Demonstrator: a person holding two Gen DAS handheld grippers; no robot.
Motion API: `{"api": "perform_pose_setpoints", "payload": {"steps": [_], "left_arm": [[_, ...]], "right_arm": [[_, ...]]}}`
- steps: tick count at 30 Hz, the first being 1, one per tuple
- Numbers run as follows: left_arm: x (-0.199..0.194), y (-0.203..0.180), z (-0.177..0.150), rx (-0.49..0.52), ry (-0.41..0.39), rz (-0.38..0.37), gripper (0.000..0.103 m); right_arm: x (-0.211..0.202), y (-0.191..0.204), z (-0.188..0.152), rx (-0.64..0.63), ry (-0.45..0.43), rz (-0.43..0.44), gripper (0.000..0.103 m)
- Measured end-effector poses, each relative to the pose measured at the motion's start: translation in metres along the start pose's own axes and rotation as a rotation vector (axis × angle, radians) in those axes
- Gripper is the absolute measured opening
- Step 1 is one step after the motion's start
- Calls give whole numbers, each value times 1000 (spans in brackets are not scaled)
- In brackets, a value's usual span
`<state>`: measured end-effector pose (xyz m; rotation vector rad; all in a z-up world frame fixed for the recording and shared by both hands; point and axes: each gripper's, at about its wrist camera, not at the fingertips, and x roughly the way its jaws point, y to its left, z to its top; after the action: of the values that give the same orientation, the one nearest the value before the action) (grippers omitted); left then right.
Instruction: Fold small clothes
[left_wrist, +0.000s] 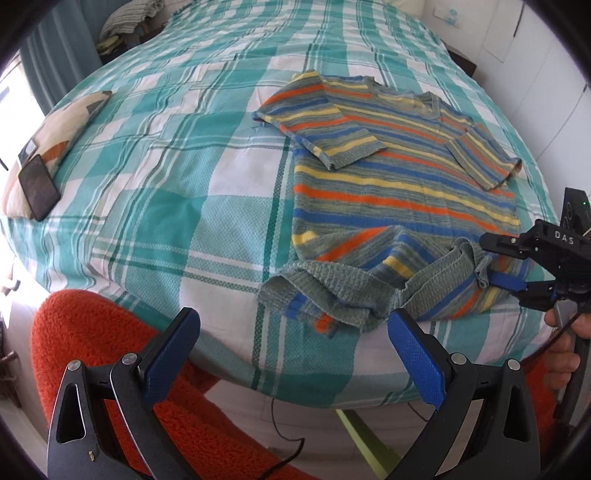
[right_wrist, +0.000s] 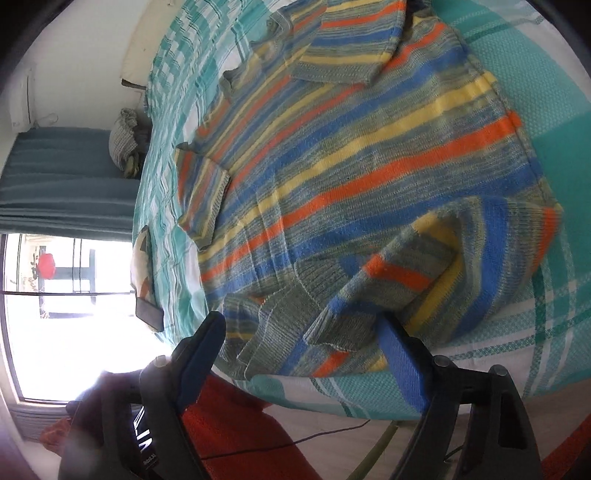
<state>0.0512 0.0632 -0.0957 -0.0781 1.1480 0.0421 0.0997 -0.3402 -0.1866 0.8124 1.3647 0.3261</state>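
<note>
A small striped knit sweater (left_wrist: 402, 184) in grey, blue, orange and yellow lies on the bed, both sleeves folded in over the body. Its bottom hem (left_wrist: 332, 291) is bunched near the bed's front edge. My left gripper (left_wrist: 291, 339) is open and empty, just short of the hem. My right gripper (left_wrist: 498, 262) shows at the right of the left wrist view, jaws apart around the hem's right corner. In the right wrist view the right gripper (right_wrist: 303, 343) is open with the rumpled hem (right_wrist: 295, 332) between its fingers; the sweater (right_wrist: 351, 155) fills that view.
The bed has a teal and white plaid cover (left_wrist: 177, 192). A pillow (left_wrist: 62, 136) with a dark phone (left_wrist: 38, 186) on it lies at the left. An orange fuzzy fabric (left_wrist: 110, 354) and a cable (left_wrist: 280, 435) are below the bed's front edge. A window (right_wrist: 55, 306) is at the left.
</note>
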Motion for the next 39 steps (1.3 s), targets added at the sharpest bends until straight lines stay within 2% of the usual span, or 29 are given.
{"api": "perform_pose_setpoints", "payload": {"steps": [2, 4, 8, 11, 13, 15, 17, 19, 20, 21, 22, 24, 25, 26, 27, 28, 29, 30, 33, 36, 38, 39], "left_arm": [[-6, 7, -2, 1, -17, 17, 102], [-13, 21, -6, -18, -30, 41, 102], [-19, 53, -15, -74, -26, 69, 102], [-15, 62, -16, -93, -5, 59, 102], [-7, 61, -12, -94, 11, 52, 102], [4, 59, -7, -98, 33, 32, 102], [16, 58, -2, -114, 65, -5, 102], [31, 55, 1, -111, 109, -57, 102], [38, 54, 1, -108, 128, -67, 102], [44, 54, 1, -103, 134, -75, 102], [50, 53, 0, -95, 143, -87, 101], [58, 52, 1, -95, 161, -130, 100], [60, 49, 1, -87, 152, -177, 99], [62, 45, 0, -65, 135, -210, 94], [64, 38, -1, -28, 120, -219, 61], [68, 29, -4, 23, 137, -235, 3], [74, 21, -9, 70, 191, -264, 6], [73, 15, -16, 104, 213, -288, 0], [48, -7, -46, 302, 235, -334, 0], [19, -25, -75, 483, 293, -330, 1], [9, -24, -84, 521, 329, -315, 4], [5, -19, -83, 505, 330, -312, 12]], "right_arm": [[6, -2, 3, -12, -6, -97, 11], [-5, -7, -2, -42, 12, -106, 7], [-66, -25, -38, -133, 57, -137, 6], [-106, -57, -64, -136, 87, -247, 6], [-124, -80, -72, -125, 85, -344, 2], [-133, -100, -71, -117, 64, -411, 2], [-134, -110, -66, -107, 42, -439, 3], [-133, -110, -60, -126, 11, -447, 8], [-132, -107, -57, -137, -7, -436, 25], [-132, -106, -55, -153, -13, -412, 32], [-131, -102, -53, -171, -15, -393, 45], [-126, -92, -49, -215, -19, -372, 46], [-125, -89, -48, -242, -16, -368, 46], [-124, -86, -49, -264, -12, -369, 46], [-122, -81, -48, -277, -10, -371, 46], [-121, -80, -48, -286, -7, -369, 46], [-119, -78, -48, -292, -4, -367, 46], [-119, -78, -47, -295, 1, -368, 46], [-122, -76, -49, -310, 9, -381, 46], [-132, -78, -49, -336, 18, -427, 46], [-137, -82, -47, -342, 33, -443, 46], [-137, -85, -46, -347, 43, -447, 47]]}}
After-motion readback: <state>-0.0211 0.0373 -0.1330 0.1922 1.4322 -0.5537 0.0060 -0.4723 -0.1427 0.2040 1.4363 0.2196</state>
